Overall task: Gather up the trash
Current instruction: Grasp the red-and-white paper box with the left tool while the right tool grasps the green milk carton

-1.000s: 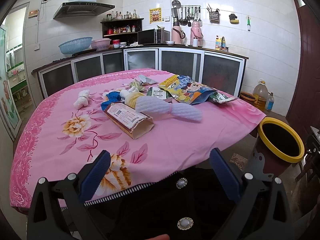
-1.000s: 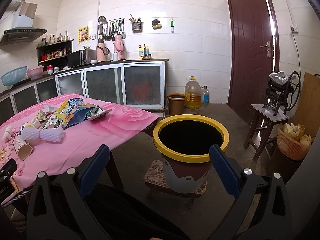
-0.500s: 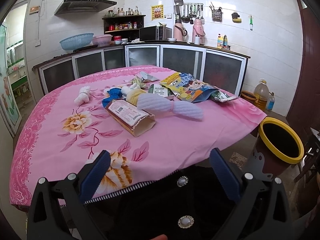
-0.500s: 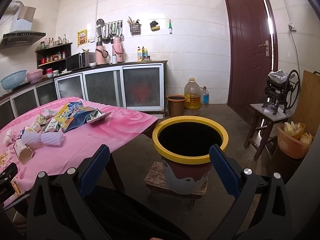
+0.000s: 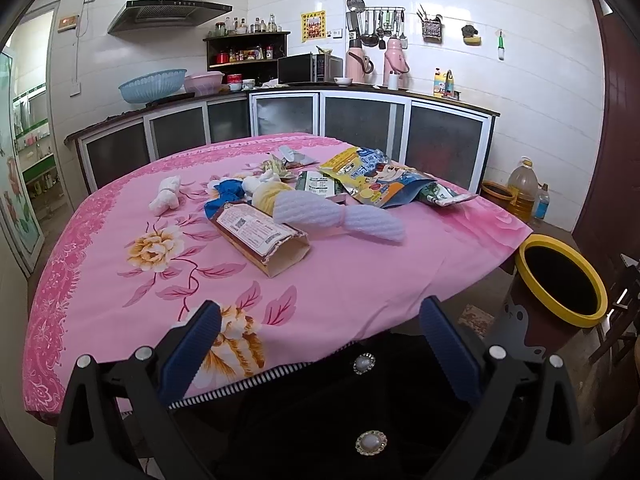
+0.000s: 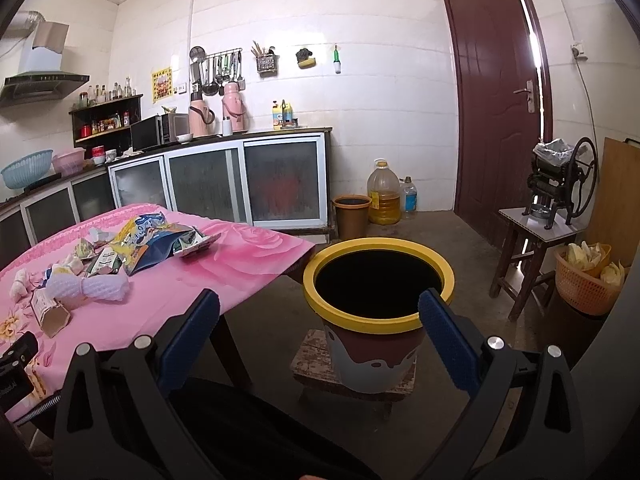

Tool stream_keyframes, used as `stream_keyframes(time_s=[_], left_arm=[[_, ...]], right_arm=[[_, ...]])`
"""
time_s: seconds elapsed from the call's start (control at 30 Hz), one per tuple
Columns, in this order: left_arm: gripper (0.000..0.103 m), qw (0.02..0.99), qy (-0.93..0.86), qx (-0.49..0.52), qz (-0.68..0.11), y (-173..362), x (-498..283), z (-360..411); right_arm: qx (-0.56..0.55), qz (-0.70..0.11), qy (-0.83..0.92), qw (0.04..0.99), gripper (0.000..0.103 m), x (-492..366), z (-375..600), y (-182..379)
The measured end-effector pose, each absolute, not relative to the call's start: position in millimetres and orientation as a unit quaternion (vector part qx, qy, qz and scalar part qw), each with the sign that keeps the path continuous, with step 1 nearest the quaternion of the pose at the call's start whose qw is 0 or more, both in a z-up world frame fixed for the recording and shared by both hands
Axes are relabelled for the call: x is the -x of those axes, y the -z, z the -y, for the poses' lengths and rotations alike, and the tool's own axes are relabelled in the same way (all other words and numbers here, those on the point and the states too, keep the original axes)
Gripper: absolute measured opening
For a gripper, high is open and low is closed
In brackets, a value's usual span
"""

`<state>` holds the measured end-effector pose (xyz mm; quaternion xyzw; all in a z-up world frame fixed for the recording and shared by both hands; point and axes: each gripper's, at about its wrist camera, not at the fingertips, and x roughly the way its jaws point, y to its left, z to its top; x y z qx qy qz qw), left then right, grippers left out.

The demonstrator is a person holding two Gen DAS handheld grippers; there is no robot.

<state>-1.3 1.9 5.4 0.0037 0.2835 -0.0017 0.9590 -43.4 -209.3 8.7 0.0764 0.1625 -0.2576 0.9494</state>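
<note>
— Left gripper (image 5: 318,334)?
— Spread wide, nothing between the blue pads (image 5: 192,344). Hovered over the near edge of the table (image 5: 100,280), above a dark garment with pearl-like buttons (image 5: 364,362).

— And the right gripper (image 6: 318,334)?
— Also parted wide, empty. Hung low in front of the trash bin (image 6: 378,276), one pad overlapping the yellow rim in the picture; touching or not, could not tell.

— Where was the trash?
— All on the pink floral tablecloth (image 5: 360,264), well ahead of the left gripper. Nearest: a torn brown carton (image 5: 262,238), open end facing the camera. Just behind, touching it, a white foam net sleeve (image 5: 340,218) tied at the middle. Farther back, a yellow and blue snack bag (image 5: 376,180), a green packet (image 5: 318,182) beside it, a blue scrap (image 5: 224,194), a yellow lump (image 5: 270,196) and a crumpled white tissue (image 5: 166,196) off to the left, apart from the rest.

— And the bin?
— Stood on a low wooden stool (image 6: 316,364) off the table's right corner, mouth open, dark inside. Contents impossible to make out.

— Anything else nearby?
— An oil jug (image 6: 383,194) and a small brown pail (image 6: 352,216) by the cabinets, an orange basket (image 6: 584,280) under a side table.
</note>
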Motion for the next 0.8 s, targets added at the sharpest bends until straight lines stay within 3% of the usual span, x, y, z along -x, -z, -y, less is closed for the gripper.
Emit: stream_keyframes(time_s=[0.43, 0.63, 0.8], left_arm=[[0.096, 0.952, 0.037, 0.036, -0.302, 12, -7, -18], [0.096, 0.952, 0.036, 0.037, -0.303, 15, -20, -27], [0.096, 0.95, 0.015, -0.008, -0.31, -4, -56, -43]], right_arm=[[-0.101, -0.142, 0.161, 0.971, 0.096, 16, 238, -25], [-0.12, -0.208, -0.011, 0.971, 0.096, -55, 247, -31], [-0.04, -0.254, -0.044, 0.965, 0.095, -125, 228, -20]])
